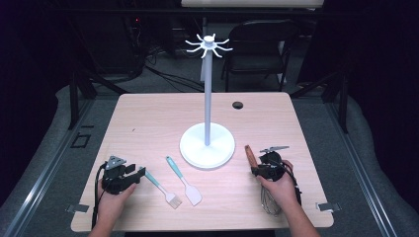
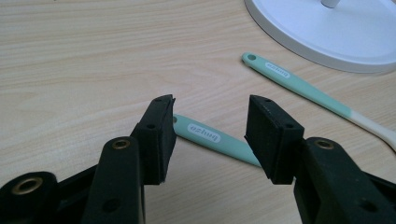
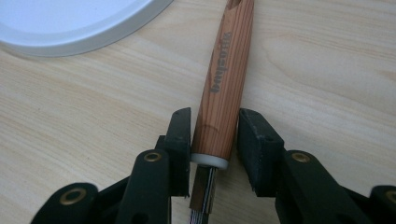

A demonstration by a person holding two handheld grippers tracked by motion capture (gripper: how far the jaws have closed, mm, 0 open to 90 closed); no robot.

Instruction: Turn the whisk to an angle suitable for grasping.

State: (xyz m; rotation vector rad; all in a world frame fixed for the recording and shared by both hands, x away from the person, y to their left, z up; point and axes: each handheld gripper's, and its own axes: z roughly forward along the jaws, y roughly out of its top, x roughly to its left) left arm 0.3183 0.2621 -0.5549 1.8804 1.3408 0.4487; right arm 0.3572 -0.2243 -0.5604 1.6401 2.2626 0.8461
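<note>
2 grippers, each at a utensil handle on the wooden table point(image 1: 148, 118).
Right gripper point(image 3: 214, 135) straddles the whisk point(image 3: 224, 88)'s reddish wood handle, left pad touching, grip uncertain; left gripper point(image 2: 210, 135) gapes over the teal pastry brush point(image 2: 212, 137), beside the spatula point(image 2: 299, 86) and white stand point(image 1: 207, 143).

A white stand point(image 1: 207, 143) with hooks on top rises at the centre of the wooden table point(image 1: 148, 118). At lower left, the left gripper point(image 1: 129, 174) sits by a green-handled brush point(image 1: 159, 186); a spatula point(image 1: 183, 179) lies beside it. At lower right, the right gripper point(image 1: 262, 167) is at a wooden-handled whisk point(image 1: 252, 158).
</note>
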